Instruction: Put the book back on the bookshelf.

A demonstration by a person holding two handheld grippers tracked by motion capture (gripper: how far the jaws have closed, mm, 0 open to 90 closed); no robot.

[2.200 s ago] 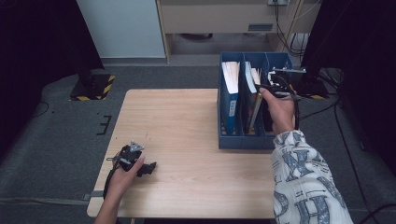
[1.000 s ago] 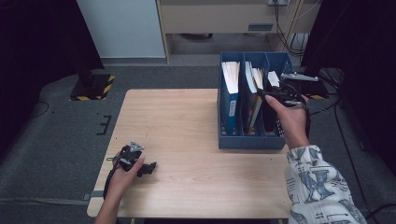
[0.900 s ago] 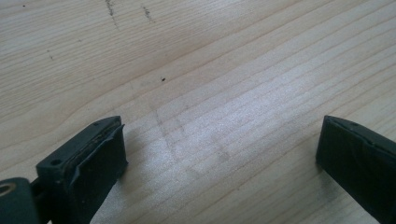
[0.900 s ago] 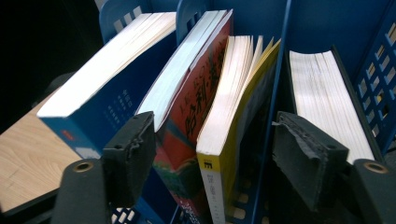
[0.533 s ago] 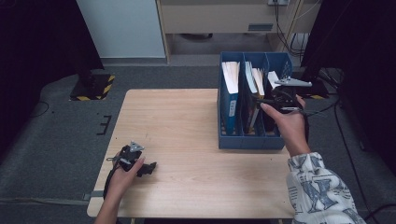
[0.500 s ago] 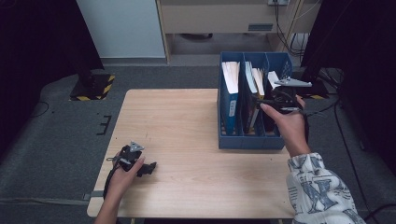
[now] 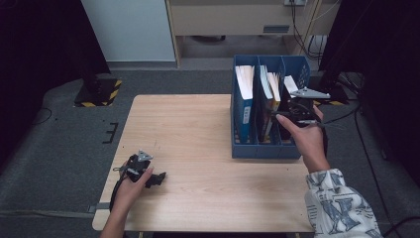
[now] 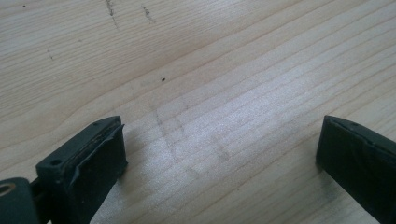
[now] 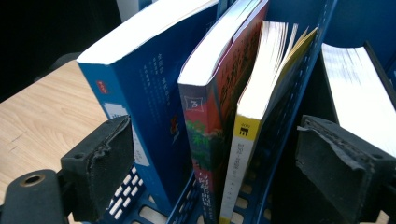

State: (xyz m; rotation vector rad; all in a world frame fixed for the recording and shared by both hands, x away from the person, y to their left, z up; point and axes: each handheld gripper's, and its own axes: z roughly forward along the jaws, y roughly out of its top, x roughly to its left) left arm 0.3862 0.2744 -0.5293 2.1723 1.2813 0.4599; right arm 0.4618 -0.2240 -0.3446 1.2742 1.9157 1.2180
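Note:
A blue three-slot file rack [image 7: 265, 148] stands on the right side of the wooden table [image 7: 198, 129]. Its left slot holds a blue book [image 7: 244, 99] [image 9: 140, 84]. In the middle slot are a red-covered book [image 9: 210, 93] and a yellow-spined book [image 9: 252, 116]. A dark book with white pages [image 9: 355, 84] leans in the right slot. My right gripper [image 7: 292, 111] [image 9: 215, 135] hovers open over the rack, with its jaws spread wide around the book tops and touching none. My left gripper [image 7: 156, 178] [image 8: 222, 135] rests open on bare wood at the front left.
Grey carpet surrounds the table. A white cabinet [image 7: 129, 29] and a low shelf [image 7: 233, 20] stand beyond the far edge. Cables [image 7: 346, 124] trail on the floor at the right, and a yellow-black striped base [image 7: 99, 94] sits at the left.
The right hand and its gripper have shifted a little toward the near, right part of the rack, and the arm has drawn back. The left gripper has stayed still.

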